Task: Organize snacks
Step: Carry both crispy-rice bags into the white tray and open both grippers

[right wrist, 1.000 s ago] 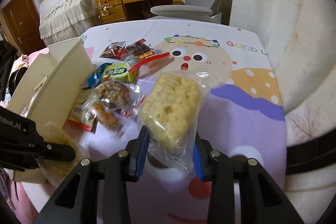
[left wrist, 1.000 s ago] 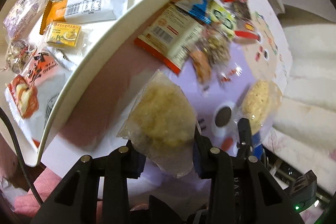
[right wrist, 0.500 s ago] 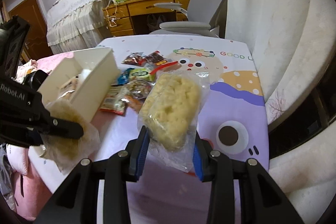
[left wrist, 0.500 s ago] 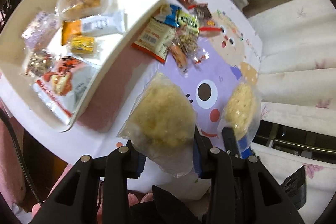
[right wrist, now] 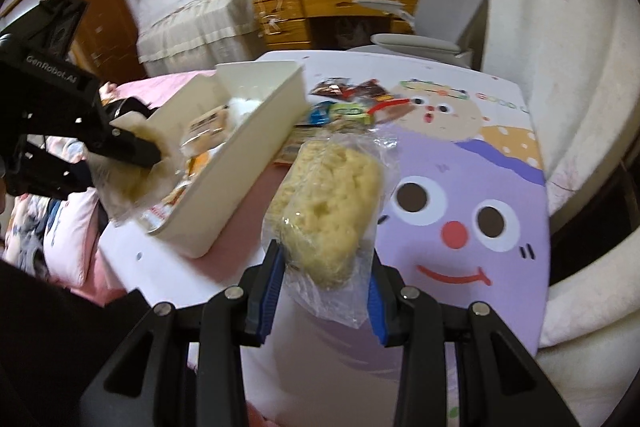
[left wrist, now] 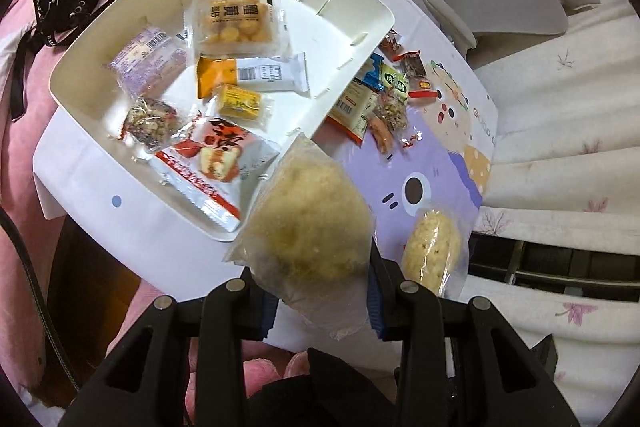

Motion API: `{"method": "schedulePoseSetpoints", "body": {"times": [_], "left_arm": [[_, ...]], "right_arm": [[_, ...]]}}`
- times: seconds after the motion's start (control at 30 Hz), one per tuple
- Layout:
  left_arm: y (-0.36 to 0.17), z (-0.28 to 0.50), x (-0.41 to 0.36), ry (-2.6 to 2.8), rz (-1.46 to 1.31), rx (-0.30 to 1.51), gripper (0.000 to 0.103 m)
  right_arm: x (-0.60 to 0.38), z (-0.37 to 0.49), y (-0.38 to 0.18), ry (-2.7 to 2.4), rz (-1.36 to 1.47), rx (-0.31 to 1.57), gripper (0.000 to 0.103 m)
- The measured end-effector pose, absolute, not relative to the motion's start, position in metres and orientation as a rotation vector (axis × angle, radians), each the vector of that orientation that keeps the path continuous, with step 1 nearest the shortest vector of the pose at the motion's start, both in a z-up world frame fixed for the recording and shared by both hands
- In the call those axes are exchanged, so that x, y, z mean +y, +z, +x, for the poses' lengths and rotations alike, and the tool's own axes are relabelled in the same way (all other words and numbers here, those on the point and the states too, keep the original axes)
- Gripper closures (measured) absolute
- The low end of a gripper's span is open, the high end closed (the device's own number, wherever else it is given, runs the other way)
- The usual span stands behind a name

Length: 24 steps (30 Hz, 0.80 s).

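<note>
Clamping bagged puffed cakes, left gripper point(left wrist: 322, 301) and right gripper point(right wrist: 322, 303); packet labels unreadable

The black body of the left hand-held gripper point(right wrist: 132, 151), seen from the right wrist camera, carried white lettering reading "GenRobot.AI". The cartoon tablecloth point(right wrist: 516, 131) over the surface bore coloured capitals "GOOD", followed by a letter cut off at the cloth's edge. Inside the white bin point(left wrist: 360, 23), the clear cookie packet point(left wrist: 236, 21) showed large black Chinese characters, seen upside down and not legible with certainty. The red-and-white snack bag point(left wrist: 212, 163) carried bold brush-style Chinese characters, likewise unreadable. The orange-and-white wrapper point(left wrist: 256, 77) and the purple packet point(left wrist: 148, 61) showed barcodes whose digits were too small to read.
</note>
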<state>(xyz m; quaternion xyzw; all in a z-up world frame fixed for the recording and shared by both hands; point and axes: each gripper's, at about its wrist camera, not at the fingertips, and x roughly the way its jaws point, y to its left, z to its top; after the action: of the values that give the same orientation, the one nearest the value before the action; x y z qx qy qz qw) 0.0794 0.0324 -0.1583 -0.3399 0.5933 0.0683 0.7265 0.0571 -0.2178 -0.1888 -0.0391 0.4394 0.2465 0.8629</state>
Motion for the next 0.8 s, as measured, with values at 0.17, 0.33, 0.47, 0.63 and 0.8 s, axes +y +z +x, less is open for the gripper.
{"method": "schedulePoseSetpoints", "body": {"times": [0.17, 0.33, 0.47, 0.63, 0.8], "left_arm": [[-0.16, 0.074, 0.049, 0.076, -0.71, 1.298, 0.069], [-0.152, 0.073, 0.069, 0.031, -0.627, 1.277, 0.069], [-0.141, 0.074, 0.088, -0.005, -0.546, 1.234, 0.069], [-0.129, 0.08, 0.109, -0.058, -0.465, 1.194, 0.069], [-0.12, 0.091, 0.133, -0.099, -0.421, 1.168, 0.069]], "right_arm": [[-0.193, 0.048, -0.178, 0.576, -0.149, 0.875, 0.066], [-0.164, 0.043, -0.163, 0.598, -0.204, 0.835, 0.066], [-0.139, 0.037, -0.153, 0.601, -0.242, 0.808, 0.066], [-0.112, 0.033, -0.143, 0.588, -0.274, 0.779, 0.066], [-0.086, 0.033, -0.139, 0.557, -0.275, 0.767, 0.065]]}}
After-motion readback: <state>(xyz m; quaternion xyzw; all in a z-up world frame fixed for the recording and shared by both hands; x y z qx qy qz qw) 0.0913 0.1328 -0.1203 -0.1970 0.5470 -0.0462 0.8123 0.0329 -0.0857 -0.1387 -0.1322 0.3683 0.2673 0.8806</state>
